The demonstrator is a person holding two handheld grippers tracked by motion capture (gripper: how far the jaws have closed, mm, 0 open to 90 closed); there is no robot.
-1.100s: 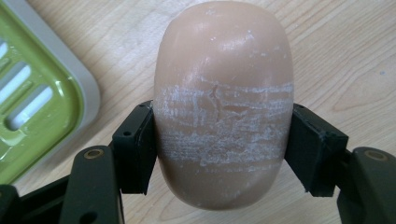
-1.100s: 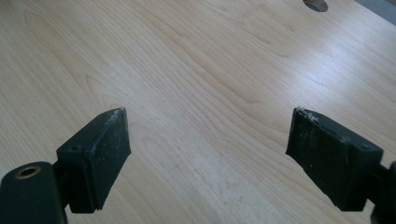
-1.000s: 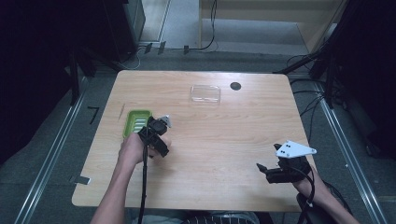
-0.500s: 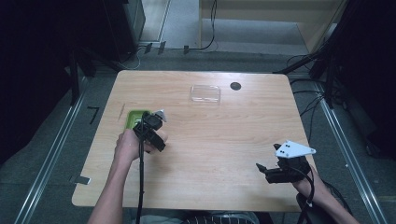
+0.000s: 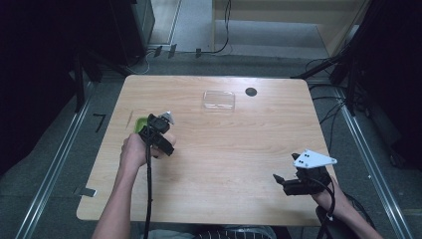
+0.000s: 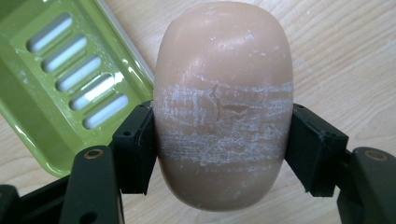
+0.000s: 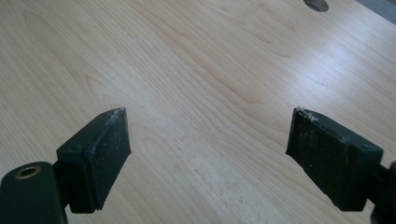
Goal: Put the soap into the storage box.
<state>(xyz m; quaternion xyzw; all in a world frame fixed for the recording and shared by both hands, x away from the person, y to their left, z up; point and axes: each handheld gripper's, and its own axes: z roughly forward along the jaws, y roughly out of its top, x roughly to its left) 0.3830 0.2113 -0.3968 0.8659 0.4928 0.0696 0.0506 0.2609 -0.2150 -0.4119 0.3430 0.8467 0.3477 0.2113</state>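
— Since the earlier high view, what has shifted?

— Left hand (image 5: 133, 149) and its left gripper (image 5: 158, 130) have drifted toward the left of the frame, so more of the green soap dish (image 5: 141, 121) is now covered by them. The right gripper (image 5: 298, 183) sits where it was, in the lower right over the wooden table (image 5: 239, 144).

— Anything else up there?

— One clear lid (image 5: 218, 99) lies in the upper middle, just left of a dark round hole (image 5: 251, 91).

— And the left gripper view?

— Both black pads (image 6: 134, 149) are clamped on a pinkish bar of soap (image 6: 223, 102), one on each flank, where the soap is scuffed white. The dish fills the upper left corner, its slotted floor bare; the soap is just right of the dish's rim, over wood.

— The right gripper view?

— Jaws spread wide, nothing between them, only bare table, with the hole at the top edge.
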